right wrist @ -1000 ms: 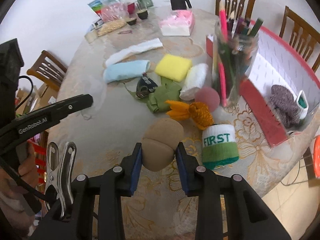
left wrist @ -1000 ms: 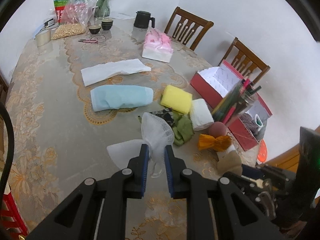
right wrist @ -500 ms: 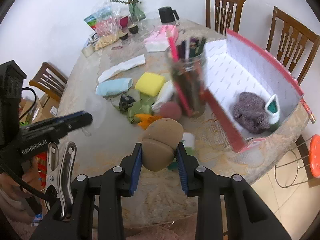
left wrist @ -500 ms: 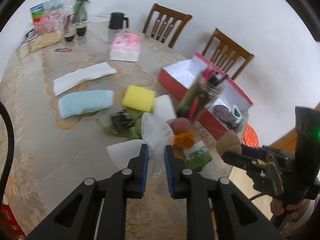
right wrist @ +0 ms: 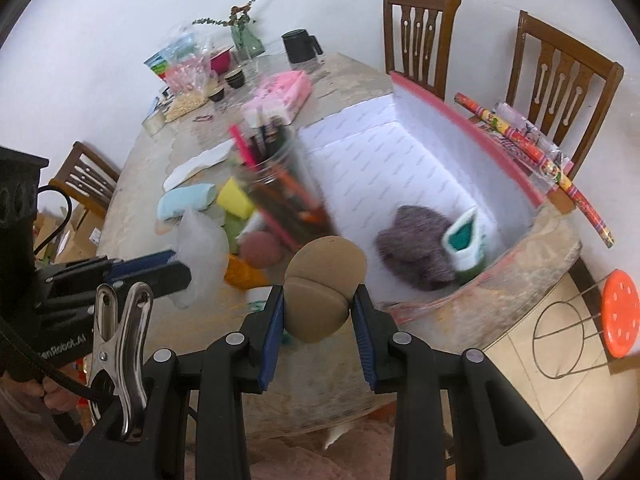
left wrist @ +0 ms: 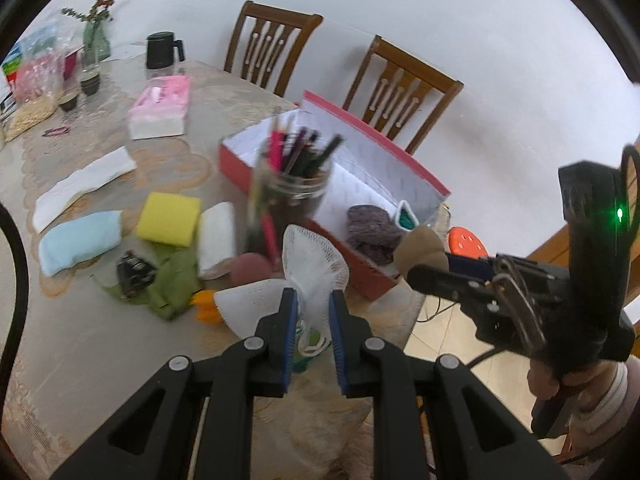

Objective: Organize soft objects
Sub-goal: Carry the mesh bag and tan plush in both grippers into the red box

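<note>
My left gripper (left wrist: 313, 312) pinches the white net (left wrist: 312, 264). My right gripper (right wrist: 318, 312) squeezes the tan puff (right wrist: 320, 284). Both hang near the red box (right wrist: 472, 148). I should carry each over its white floor, go low, then let go, missing the pencil jar (right wrist: 280, 192).

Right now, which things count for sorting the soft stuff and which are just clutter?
Job:
- white mesh piece in left gripper
- tan sponge in right gripper
- red box
- yellow sponge
- blue cloth
- green cloth

Clutter:
- pencil jar
- black jug
- tissue pack
</note>
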A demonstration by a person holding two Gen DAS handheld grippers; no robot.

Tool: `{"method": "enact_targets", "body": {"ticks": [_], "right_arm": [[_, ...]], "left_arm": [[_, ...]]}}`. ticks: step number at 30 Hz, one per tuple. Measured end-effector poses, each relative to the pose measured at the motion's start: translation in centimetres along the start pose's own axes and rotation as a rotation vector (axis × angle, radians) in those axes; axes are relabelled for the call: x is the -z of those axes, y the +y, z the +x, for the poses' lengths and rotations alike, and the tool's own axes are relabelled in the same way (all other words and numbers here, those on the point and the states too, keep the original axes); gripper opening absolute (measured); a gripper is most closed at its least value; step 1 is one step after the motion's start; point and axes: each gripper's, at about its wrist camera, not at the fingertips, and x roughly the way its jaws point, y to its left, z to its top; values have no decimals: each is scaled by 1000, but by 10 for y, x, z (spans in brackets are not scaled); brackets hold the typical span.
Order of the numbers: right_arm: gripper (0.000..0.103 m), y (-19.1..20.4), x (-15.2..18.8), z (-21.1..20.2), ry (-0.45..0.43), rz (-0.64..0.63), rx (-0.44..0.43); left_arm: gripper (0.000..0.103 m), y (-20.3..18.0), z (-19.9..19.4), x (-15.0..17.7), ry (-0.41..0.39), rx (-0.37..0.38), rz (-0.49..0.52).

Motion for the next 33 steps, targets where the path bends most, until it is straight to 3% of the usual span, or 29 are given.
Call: {"method": "enact_targets", "body": {"ticks": [18, 33], "right_arm": [[34, -86, -58, 5, -3, -137, -2], [34, -110, -105, 45, 19, -259, -92]], "left_arm": [[17, -83, 67, -38, -16, -8, 58], [17, -92, 111, -52, 8, -89, -2]]}}
